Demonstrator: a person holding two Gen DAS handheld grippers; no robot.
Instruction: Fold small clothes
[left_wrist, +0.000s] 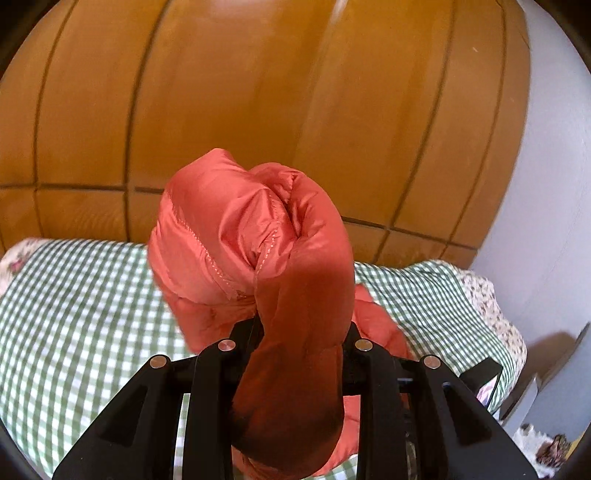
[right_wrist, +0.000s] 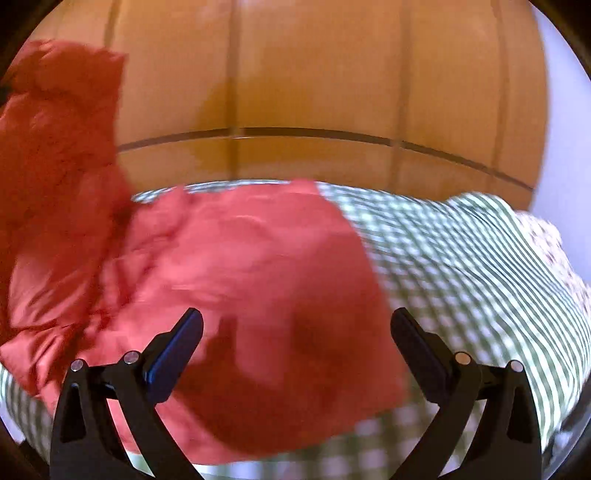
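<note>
Pinching puffy, stitched orange jacket (left_wrist: 258, 236) in left gripper (left_wrist: 303, 332), gingham bedspread (left_wrist: 74, 295)

both tools are made of matte black plastic. the left gripper (left_wrist: 301, 332) has two pairs of angled link bars, and each bar ends in a round silver rivet, four rivets in a row. long slots are cut in the bars and light shows through them. the right gripper (right_wrist: 295, 332) has the same black bars and the same silver rivets. its fingers (right_wrist: 173, 354) are flat and narrow, with dark blue pads on the inner faces. no hand or sleeve shows in either view.
</note>
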